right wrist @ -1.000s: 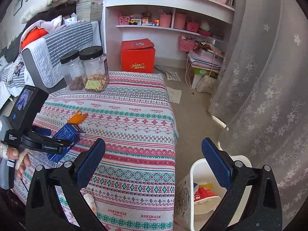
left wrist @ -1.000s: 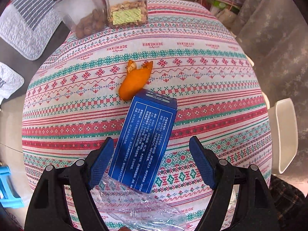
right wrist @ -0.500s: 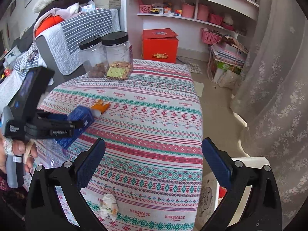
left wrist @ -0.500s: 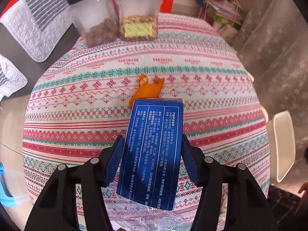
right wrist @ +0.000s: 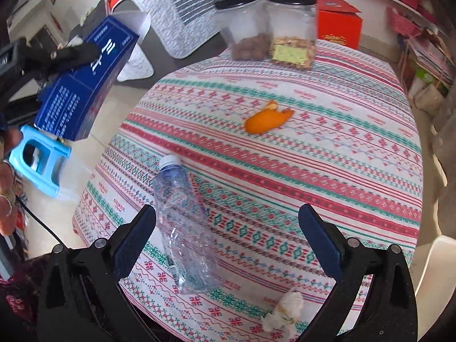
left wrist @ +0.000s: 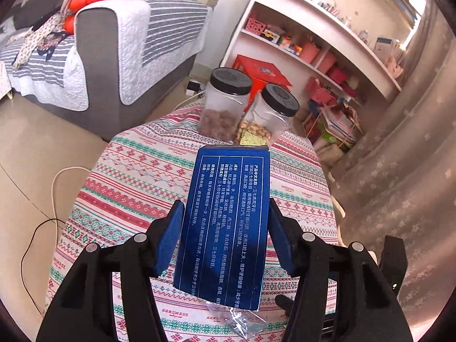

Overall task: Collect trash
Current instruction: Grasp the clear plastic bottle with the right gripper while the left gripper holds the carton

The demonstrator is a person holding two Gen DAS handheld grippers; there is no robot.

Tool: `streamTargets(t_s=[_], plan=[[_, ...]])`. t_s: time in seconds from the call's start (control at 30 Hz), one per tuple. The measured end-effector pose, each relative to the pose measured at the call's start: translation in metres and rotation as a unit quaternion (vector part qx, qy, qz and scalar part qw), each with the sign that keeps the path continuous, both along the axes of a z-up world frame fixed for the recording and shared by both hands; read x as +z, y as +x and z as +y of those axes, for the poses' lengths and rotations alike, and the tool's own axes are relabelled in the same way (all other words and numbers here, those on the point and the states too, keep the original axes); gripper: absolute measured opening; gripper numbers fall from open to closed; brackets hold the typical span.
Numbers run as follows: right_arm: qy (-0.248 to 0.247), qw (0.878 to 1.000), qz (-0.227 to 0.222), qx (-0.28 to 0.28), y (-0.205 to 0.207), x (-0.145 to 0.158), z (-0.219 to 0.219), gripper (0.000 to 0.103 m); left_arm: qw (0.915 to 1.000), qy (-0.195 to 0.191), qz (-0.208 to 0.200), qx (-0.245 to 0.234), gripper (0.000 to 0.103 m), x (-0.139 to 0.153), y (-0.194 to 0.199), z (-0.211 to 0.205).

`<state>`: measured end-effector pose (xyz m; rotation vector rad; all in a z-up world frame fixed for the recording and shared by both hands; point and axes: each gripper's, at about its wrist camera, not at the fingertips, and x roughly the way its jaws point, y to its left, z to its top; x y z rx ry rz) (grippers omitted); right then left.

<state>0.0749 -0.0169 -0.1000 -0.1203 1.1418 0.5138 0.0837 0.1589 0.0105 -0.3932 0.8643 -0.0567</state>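
My left gripper [left wrist: 225, 228] is shut on a blue carton [left wrist: 228, 222] and holds it up above the table; the same carton shows at the far left of the right wrist view [right wrist: 82, 82], off the table's edge. My right gripper [right wrist: 228, 239] is open and empty, low over the near part of the table. A crushed clear plastic bottle [right wrist: 182, 225] lies just inside its left finger. An orange peel [right wrist: 265, 121] lies mid-table. A crumpled white tissue [right wrist: 285, 310] lies near the front edge.
The table carries a patterned cloth [right wrist: 327, 156]. Two black-lidded jars [right wrist: 270, 25] stand at its far side. A blue stool [right wrist: 40, 159] stands on the floor at left. A white bin's rim [right wrist: 433, 262] is at right. A sofa and shelves stand behind.
My left gripper closed on the blue carton and lifted it off the table to the left. My right gripper swung from the bin toward the table, over the bottle.
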Motion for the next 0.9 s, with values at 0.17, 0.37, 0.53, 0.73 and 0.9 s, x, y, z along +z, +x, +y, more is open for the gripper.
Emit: streamTargets(t_s=[0.17,0.37,0.53,0.73,0.9], plan=[[-0.016,0.999,0.047,0.019,0.012,-0.036,0.041,0.096,0.9992,-0.007,0.01,0.038,0.057,-0.007,-0.007,0.031],[-0.016,0.996,0.085,0.013,0.022,-0.064,0.057,0.096,0.9978,-0.016,0.021,0.06,0.057,-0.012,-0.012,0.054],[-0.026,0.995,0.097,0.02,0.022,-0.078,0.066,0.083,0.9969,-0.02,0.029,0.071,0.057,-0.018,-0.013,0.064],[-0.023,0.995,0.092,0.019,0.021,-0.076,0.071,0.061,0.996,-0.021,0.041,0.077,0.057,-0.024,-0.013,0.069],[0.001,0.998,0.061,-0.01,0.029,-0.052,0.059,0.061,0.9953,-0.024,0.044,0.083,0.057,-0.027,-0.013,0.071]])
